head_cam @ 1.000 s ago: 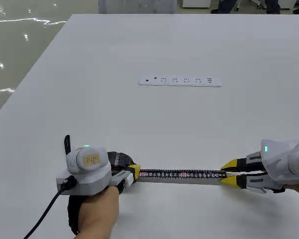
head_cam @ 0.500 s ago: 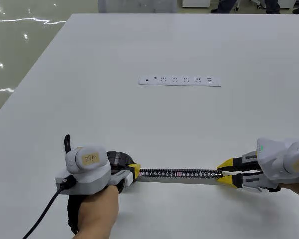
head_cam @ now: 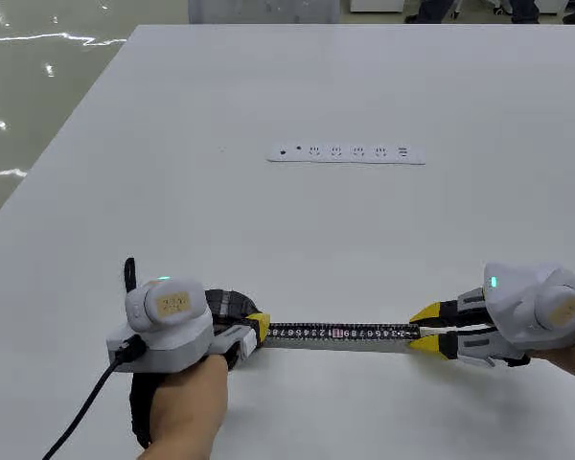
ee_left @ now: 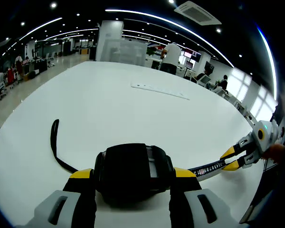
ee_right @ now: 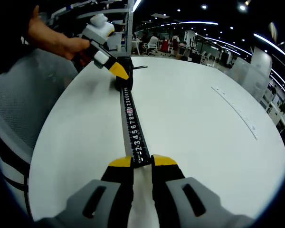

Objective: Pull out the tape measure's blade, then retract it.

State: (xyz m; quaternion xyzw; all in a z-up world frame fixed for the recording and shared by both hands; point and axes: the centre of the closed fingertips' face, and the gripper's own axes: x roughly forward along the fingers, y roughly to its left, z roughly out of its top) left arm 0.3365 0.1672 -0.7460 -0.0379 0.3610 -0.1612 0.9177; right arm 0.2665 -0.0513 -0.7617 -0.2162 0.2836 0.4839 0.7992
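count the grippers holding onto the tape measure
2. The left gripper clamps the tape measure's black case at the near left of the table. The right gripper pinches the tip of the blade at the near right.

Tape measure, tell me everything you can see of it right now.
The tape measure has a black case, clamped by its sides in the left gripper and sitting on the white table. A black strap loops off it across the table. Its blade, dark with pale numerals, runs out low along the table to the right gripper, which pinches its end.
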